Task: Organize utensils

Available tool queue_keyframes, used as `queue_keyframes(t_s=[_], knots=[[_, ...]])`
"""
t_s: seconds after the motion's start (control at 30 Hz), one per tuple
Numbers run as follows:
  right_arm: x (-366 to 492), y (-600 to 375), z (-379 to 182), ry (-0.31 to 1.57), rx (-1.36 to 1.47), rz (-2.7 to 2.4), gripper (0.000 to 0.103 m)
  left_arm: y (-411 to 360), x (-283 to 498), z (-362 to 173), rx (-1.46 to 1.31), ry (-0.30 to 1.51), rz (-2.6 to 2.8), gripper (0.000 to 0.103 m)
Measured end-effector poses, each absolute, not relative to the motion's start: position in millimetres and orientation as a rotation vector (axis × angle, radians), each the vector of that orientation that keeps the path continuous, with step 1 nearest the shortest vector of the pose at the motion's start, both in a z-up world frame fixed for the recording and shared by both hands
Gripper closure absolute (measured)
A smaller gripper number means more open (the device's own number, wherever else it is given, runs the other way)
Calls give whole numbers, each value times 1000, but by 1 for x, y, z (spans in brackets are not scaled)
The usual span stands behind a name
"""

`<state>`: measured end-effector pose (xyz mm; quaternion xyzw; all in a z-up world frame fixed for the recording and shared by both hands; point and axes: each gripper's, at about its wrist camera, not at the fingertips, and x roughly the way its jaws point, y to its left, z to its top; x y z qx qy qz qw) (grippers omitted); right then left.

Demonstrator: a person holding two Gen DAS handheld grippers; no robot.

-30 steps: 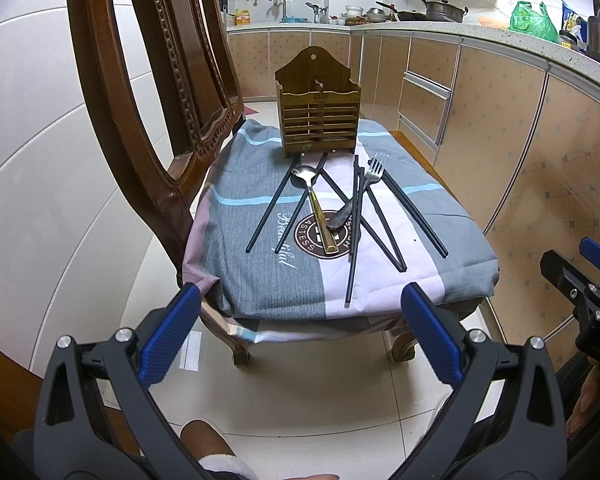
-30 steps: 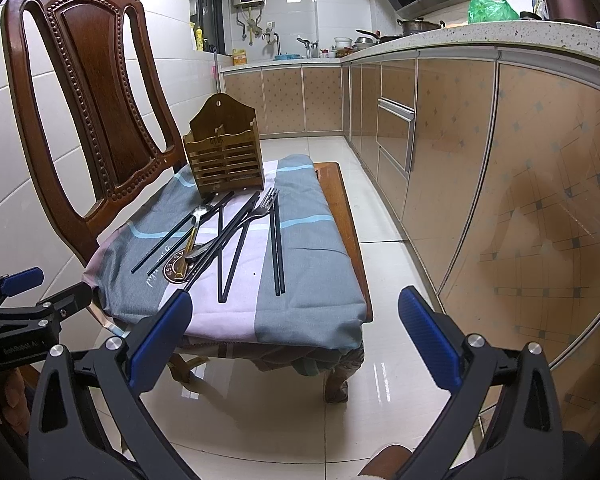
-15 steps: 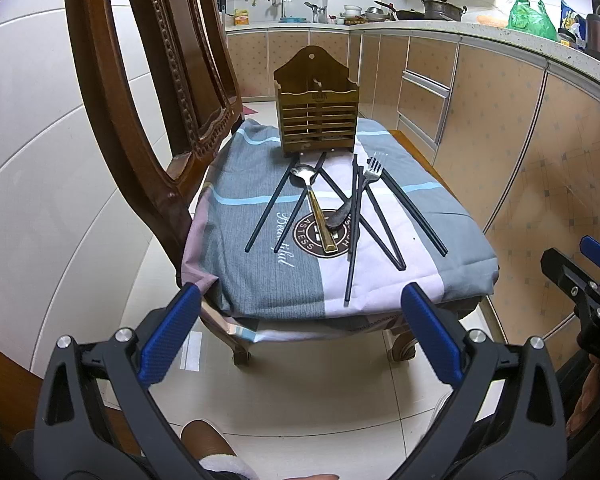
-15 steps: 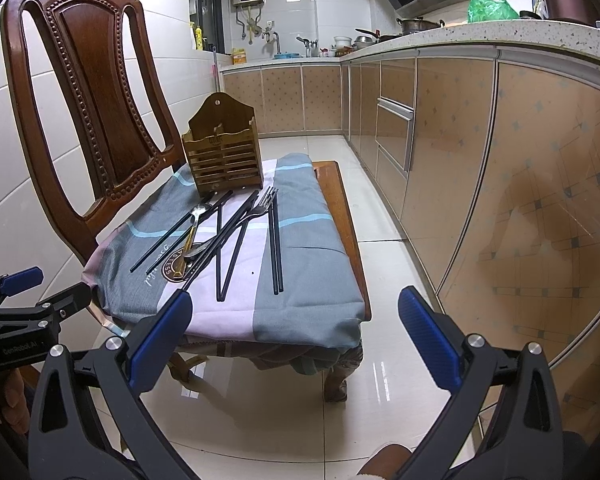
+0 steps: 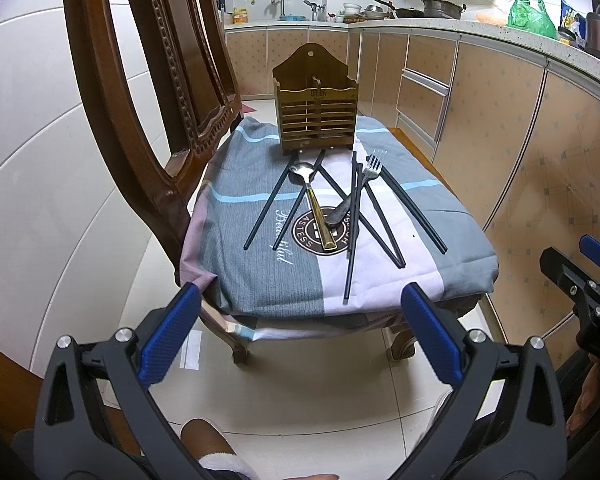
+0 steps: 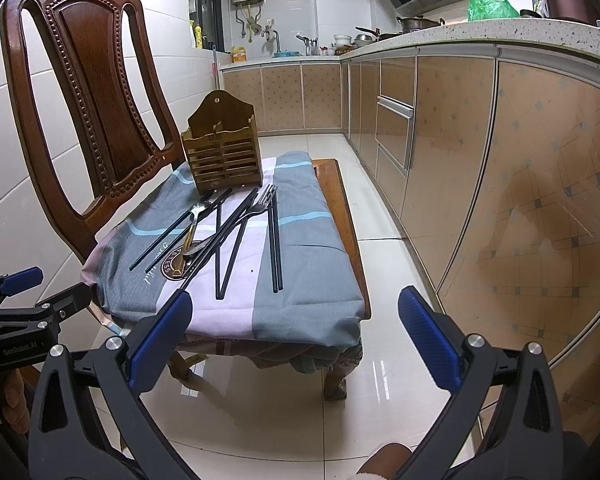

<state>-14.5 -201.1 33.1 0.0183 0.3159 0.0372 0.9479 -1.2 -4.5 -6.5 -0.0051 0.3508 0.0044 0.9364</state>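
Observation:
A slatted wooden utensil holder (image 5: 315,114) (image 6: 223,159) stands at the far end of a cloth-covered chair seat (image 5: 260,280) (image 6: 300,280). In front of it lie several black chopsticks (image 5: 350,236) (image 6: 275,240), a gold-handled spoon (image 5: 314,204) (image 6: 188,236) and a silver fork (image 5: 370,168) (image 6: 260,204), crossing one another. My left gripper (image 5: 300,336) hangs open before the seat's near edge, holding nothing. Open and empty as well, my right gripper (image 6: 294,340) sits off the seat's near right corner. Each gripper shows at the edge of the other's view (image 5: 580,276) (image 6: 40,300).
The carved wooden chair back (image 5: 152,80) (image 6: 84,112) rises on the left against a tiled wall. Kitchen cabinets (image 5: 480,112) (image 6: 480,152) run along the right under a cluttered counter. Glossy tile floor (image 5: 312,392) lies below the grippers. A person's foot (image 5: 208,444) shows at the bottom.
Both views have drifted slightly closer to the chair. The utensils and holder have not moved, and both grippers stay open.

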Motion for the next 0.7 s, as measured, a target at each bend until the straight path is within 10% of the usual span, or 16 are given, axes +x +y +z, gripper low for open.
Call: queue_keyframes(t_s=[0.7], knots=[[-26, -196, 40, 541, 1, 85, 2, -6, 7, -27, -24, 811, -14, 4]])
